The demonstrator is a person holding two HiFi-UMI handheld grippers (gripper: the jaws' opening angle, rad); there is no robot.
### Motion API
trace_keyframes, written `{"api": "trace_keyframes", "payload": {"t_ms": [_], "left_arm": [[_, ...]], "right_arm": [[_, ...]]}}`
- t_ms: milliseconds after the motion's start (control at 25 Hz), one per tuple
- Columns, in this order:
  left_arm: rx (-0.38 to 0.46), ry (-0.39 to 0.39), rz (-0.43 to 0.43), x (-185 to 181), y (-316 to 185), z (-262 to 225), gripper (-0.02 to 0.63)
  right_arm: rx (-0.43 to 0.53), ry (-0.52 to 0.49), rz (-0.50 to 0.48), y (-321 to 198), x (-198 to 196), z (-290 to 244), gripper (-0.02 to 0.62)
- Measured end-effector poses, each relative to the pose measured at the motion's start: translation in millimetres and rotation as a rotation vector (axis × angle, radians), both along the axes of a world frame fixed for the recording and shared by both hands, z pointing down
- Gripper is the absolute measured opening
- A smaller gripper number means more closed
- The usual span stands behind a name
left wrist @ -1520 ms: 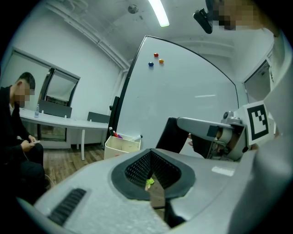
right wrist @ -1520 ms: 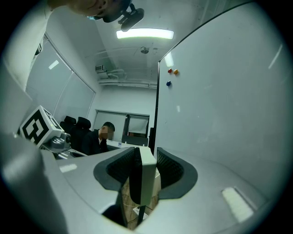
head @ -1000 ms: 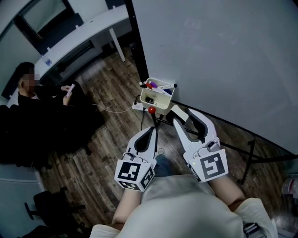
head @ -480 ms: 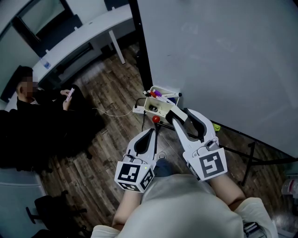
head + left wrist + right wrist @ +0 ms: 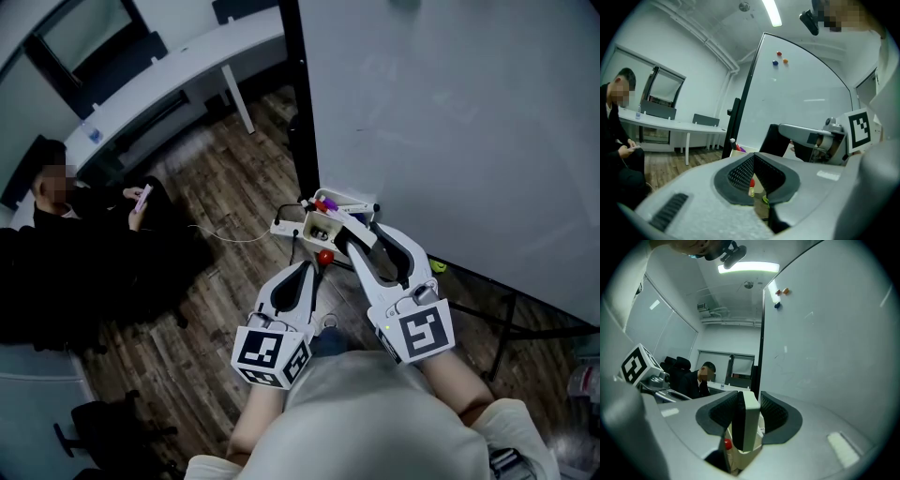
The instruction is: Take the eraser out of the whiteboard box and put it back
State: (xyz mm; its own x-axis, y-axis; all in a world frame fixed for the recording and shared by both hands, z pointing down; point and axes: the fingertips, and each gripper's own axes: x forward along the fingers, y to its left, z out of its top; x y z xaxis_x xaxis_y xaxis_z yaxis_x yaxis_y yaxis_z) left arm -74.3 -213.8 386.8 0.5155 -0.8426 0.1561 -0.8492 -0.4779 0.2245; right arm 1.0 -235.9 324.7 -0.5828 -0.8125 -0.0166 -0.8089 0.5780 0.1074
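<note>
white-and-black felt block eraser, clamped in right tongs; left tongs together, empty. risk: eraser may snag rim of crowded cream plastic box just ahead, twisting loose.

The gap between the eraser and the box on the whiteboard has been closed. A second ago the eraser, clamped in the right gripper, was held just near and right of the box; it is now overlapped with the box's right rim in the head view. The left gripper has been carried forward alongside, and its tip has been brought closer to the red knob below the box.
</note>
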Motion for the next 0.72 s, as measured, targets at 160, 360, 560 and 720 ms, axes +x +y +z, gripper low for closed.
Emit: {"api": "trace_keyframes", "payload": {"t_ms": [160, 360, 560, 720], "left_arm": [[-0.001, 0.005, -0.005, -6.2, -7.2, -0.4, 0.002], [0.001, 0.011, -0.011, -14.4, -14.8, -0.7, 0.002], [-0.001, 0.012, -0.005, -14.6, -21.4, 2.1, 0.002], [-0.002, 0.012, -0.002, -14.7, -24.1, 3.3, 0.002]], "right_arm": [[-0.004, 0.009, -0.002, -7.8, -7.2, 3.6, 0.161], [-0.018, 0.018, -0.002, -15.2, -13.5, 10.1, 0.161], [-0.038, 0.029, 0.006, -21.8, -13.6, 20.9, 0.161], [-0.052, 0.035, 0.013, -23.9, -12.5, 28.4, 0.161]]}}
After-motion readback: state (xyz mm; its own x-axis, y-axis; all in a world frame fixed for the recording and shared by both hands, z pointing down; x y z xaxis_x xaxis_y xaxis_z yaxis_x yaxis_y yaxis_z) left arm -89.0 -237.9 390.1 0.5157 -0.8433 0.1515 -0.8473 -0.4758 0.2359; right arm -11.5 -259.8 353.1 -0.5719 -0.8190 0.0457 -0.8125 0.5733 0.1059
